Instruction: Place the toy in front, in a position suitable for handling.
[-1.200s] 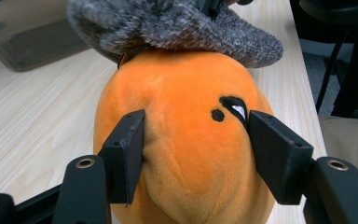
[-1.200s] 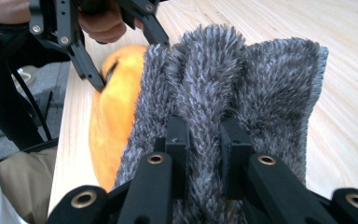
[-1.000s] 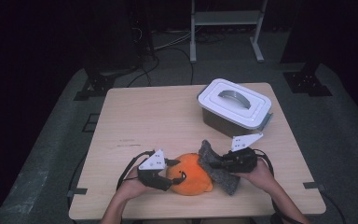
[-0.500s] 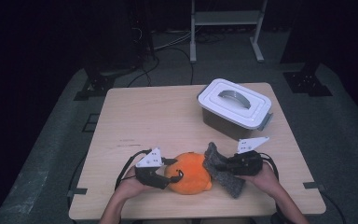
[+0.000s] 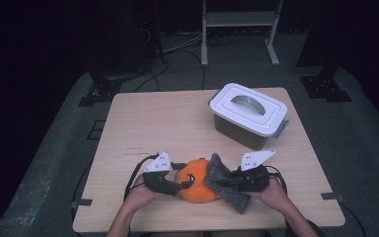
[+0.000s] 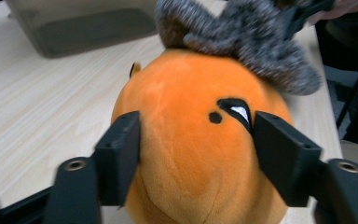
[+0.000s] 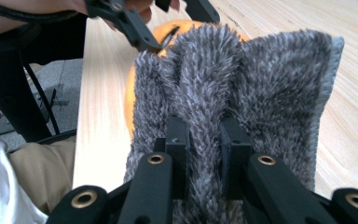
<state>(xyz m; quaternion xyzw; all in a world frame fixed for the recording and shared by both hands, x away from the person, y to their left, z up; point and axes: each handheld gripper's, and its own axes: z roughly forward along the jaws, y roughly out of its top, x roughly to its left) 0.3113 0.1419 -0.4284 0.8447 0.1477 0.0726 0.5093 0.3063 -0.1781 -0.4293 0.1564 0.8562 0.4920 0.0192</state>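
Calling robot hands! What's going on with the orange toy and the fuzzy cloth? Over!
Left gripper clamped around orange toy. Right gripper pinching grey cloth against toy. Lidded box stands apart, nothing blocking.

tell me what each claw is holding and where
Left claw clamps the orange plush across its face. Right claw pinches a fold near the middle of the grey cloth.

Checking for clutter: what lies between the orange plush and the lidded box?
Bare tabletop; the high view shows nothing between the orange plush and the lidded box.
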